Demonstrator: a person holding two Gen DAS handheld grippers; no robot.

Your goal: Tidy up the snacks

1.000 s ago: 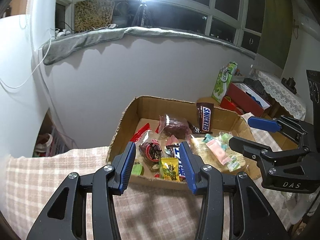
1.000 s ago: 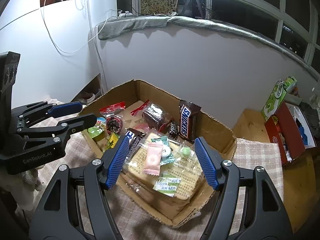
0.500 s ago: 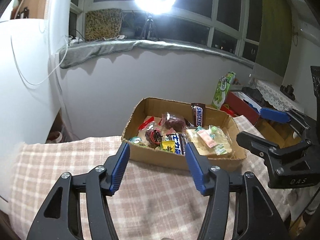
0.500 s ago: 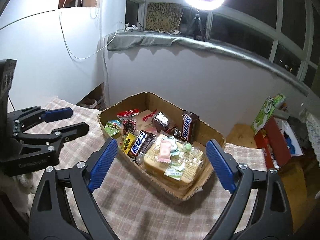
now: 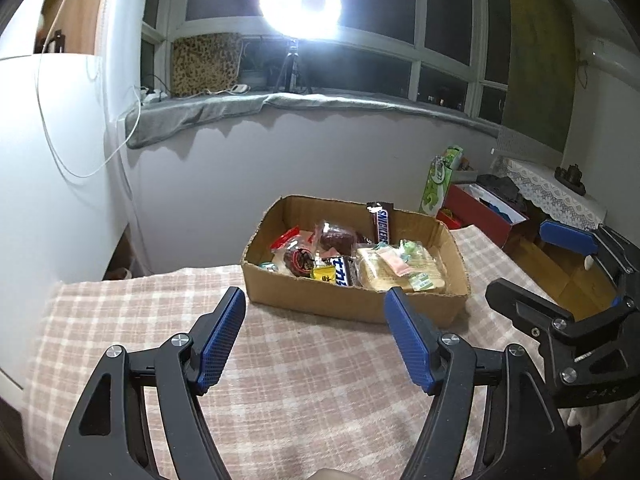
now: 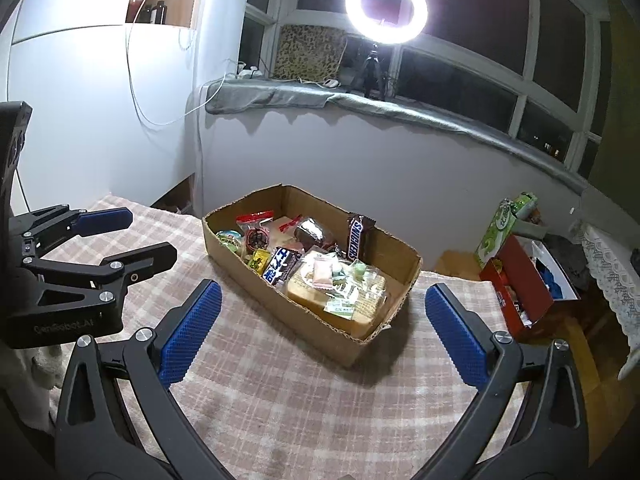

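Toward the counter's (image 5: 280,380) far edge sits our cardboard box (image 5: 352,304), snacks (image 6: 320,268) piled inside. We hold the left claw (image 5: 312,340) and right claw (image 6: 320,332) apart and empty, well back, probably because nothing remains outside.

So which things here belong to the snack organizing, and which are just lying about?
Job: brown cardboard box, upright brown Snickers bar, clear-wrapped bread loaf, open left gripper, open right gripper.
Lying about: red shoebox, green carton, ring light.
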